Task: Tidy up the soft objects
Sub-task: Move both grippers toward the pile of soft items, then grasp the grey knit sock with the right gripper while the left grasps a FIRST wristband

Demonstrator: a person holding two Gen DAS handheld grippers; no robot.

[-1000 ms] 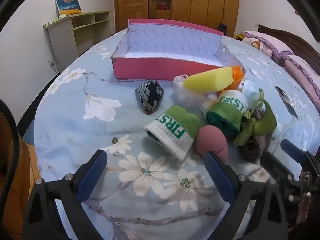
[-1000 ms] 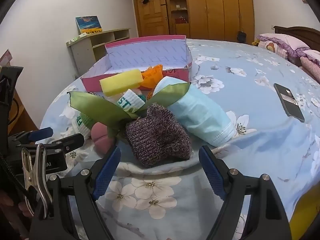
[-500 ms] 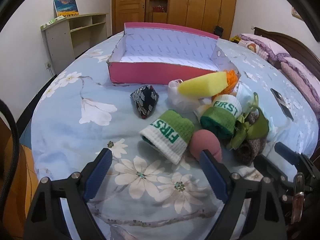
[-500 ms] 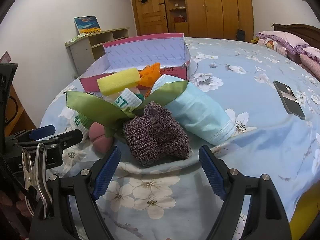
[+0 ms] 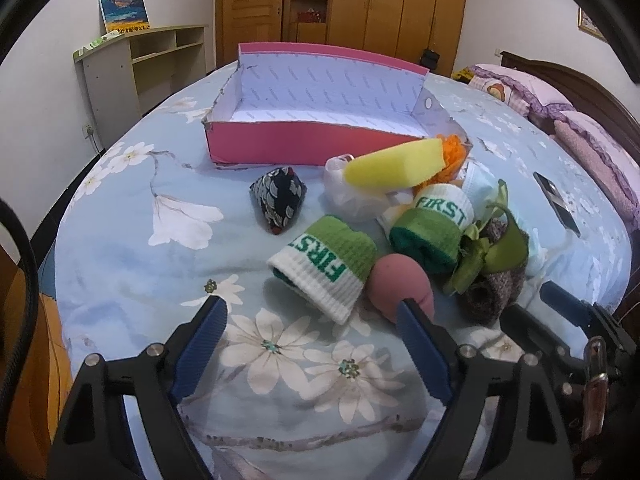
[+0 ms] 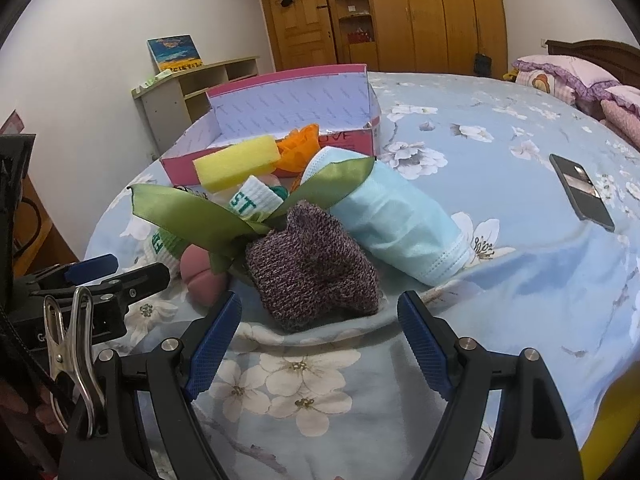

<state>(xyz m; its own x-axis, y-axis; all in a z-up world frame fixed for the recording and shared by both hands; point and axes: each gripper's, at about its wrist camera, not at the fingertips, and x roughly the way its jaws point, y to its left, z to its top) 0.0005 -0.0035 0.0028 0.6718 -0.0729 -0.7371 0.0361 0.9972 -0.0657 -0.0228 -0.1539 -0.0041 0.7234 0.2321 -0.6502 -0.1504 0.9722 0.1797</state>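
A pile of soft things lies on the flowered bedspread before a pink box (image 5: 304, 148): a green-white "FIRST" wristband (image 5: 324, 266), a second one (image 5: 434, 222), a pink ball (image 5: 396, 284), a yellow sponge (image 5: 396, 168), a dark patterned pouch (image 5: 280, 200), a green ribbon bow (image 6: 208, 216), a purple knit piece (image 6: 312, 268) and a blue face mask (image 6: 400, 220). My left gripper (image 5: 310, 340) is open and empty just short of the near wristband. My right gripper (image 6: 320, 332) is open and empty just short of the knit piece.
A black phone (image 6: 582, 192) lies on the bed to the right. Pillows (image 6: 568, 80) are at the far right. A low shelf (image 5: 144, 64) stands by the left wall and wooden wardrobes (image 5: 360, 4) at the back. The bed's edge is near on the left.
My left gripper has moved forward toward the near wristband and its jaws have narrowed a little. My right gripper has hardly moved.
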